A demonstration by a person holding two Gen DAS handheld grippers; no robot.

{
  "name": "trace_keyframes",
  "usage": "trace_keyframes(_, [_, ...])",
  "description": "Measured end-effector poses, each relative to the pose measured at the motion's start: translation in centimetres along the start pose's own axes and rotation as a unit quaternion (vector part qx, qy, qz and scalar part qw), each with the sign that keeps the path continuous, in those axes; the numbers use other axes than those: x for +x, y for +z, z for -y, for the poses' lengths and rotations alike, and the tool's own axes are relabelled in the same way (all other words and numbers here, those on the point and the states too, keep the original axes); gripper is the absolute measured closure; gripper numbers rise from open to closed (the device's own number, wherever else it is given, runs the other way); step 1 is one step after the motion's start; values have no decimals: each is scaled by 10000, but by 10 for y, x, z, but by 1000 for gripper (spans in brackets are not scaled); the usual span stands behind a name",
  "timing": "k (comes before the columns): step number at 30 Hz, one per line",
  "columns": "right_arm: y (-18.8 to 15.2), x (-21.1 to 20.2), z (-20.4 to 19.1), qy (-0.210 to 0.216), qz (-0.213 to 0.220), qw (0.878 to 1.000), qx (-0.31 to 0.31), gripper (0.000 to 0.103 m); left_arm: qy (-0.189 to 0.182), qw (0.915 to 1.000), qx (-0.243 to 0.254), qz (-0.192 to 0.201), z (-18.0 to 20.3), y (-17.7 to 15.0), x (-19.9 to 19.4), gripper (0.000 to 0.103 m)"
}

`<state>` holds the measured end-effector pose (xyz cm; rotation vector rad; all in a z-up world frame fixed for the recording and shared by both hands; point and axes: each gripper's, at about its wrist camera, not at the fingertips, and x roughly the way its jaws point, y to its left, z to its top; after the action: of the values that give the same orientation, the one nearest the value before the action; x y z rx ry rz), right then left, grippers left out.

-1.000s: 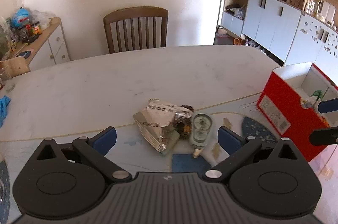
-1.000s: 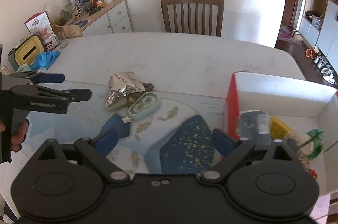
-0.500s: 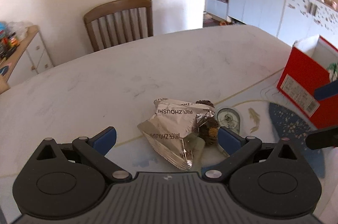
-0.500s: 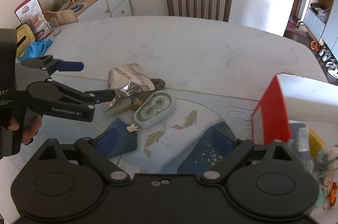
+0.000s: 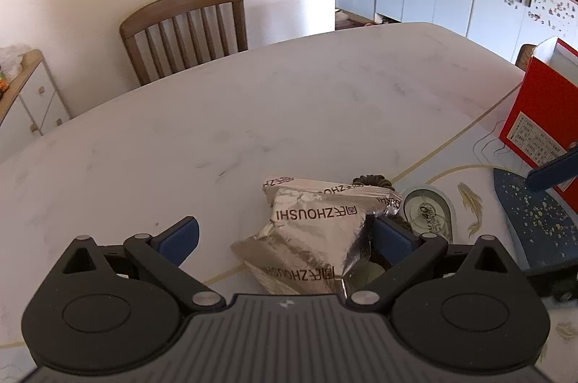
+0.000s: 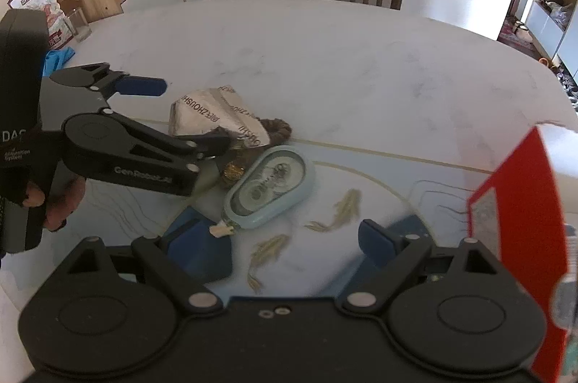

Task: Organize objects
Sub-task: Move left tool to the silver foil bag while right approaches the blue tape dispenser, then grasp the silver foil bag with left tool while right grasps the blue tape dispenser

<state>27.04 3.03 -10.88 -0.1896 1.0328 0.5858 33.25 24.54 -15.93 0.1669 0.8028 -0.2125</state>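
Left hand-held gripper jaws apart round foil packet, right hand-held gripper apart nr tape dispenser; risk: packet crumples/slips, drags hair tie beside it.

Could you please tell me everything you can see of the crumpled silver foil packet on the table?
The crumpled silver foil packet is a shiny, creased pouch printed with dark lettering, ZHOUSHI among it. It lies flat on the white marble-look table, straddling the edge of the pale blue fish-patterned mat. A dark brown hair scrunchie lies against its far side, beside a pale green oval case. The open left gripper brackets it, one blue pad at its edge.
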Motion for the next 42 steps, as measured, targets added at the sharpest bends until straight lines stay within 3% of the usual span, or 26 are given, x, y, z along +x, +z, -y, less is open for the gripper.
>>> trace_keyframes(14, [10,39,-14,-429,-102,9990,-103,15,-318,9985,-445,34,-10,3,16,1])
trace_keyframes(22, [12,52,-16,-431,-124,9990,-9,19,-366,9976,-586,36,-12,3,23,2])
trace_keyframes(26, [13,53,-15,-450,-59,9990,-19,21,-402,9972,-627,49,-12,2,23,9])
trace_keyframes(33, [12,50,-14,-456,86,9989,-96,37,-474,9964,-697,65,-9,2,21,29])
trace_keyframes(40, [10,43,-8,-422,153,9990,-8,61,-361,9963,-773,37,-9,1,16,37])
trace_keyframes(42, [8,40,-7,-427,159,9990,-8,63,-297,9961,-826,6,-10,1,14,40])
